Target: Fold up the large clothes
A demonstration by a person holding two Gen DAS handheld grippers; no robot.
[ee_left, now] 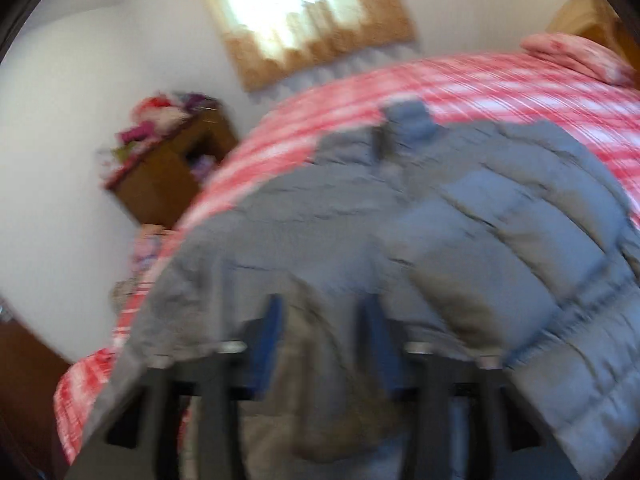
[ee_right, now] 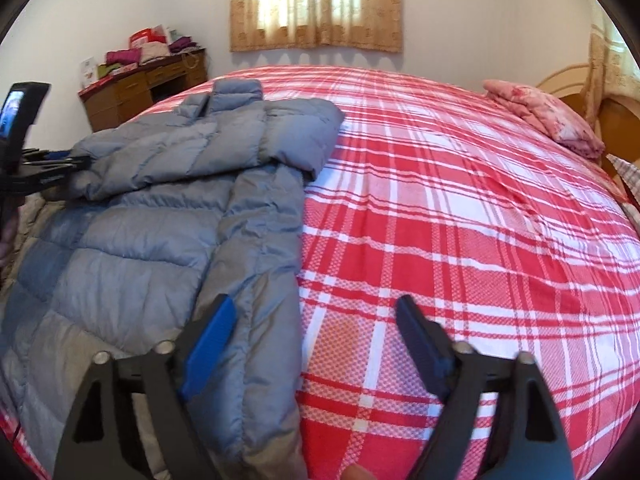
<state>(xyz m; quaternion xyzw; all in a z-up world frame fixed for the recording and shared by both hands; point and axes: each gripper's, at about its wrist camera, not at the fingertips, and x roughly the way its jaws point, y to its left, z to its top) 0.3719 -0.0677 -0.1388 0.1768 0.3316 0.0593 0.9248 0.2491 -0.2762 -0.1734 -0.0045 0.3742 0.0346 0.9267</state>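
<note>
A grey quilted puffer jacket (ee_right: 160, 208) lies on the left part of a bed with a red-and-white plaid sheet (ee_right: 460, 220). One sleeve is folded across its upper body. My right gripper (ee_right: 316, 320) is open and empty, low over the jacket's right edge, its left finger above the fabric. The left wrist view is blurred; my left gripper (ee_left: 322, 312) has its jaws part-closed around a fold of the jacket (ee_left: 440, 208). The left gripper also shows in the right wrist view (ee_right: 76, 162), at the jacket's left side, touching the folded sleeve.
A pink folded pillow (ee_right: 548, 116) lies at the bed's far right by the wooden headboard (ee_right: 580, 92). A wooden desk (ee_right: 144, 88) piled with clothes stands by the far wall under a curtained window (ee_right: 316, 4).
</note>
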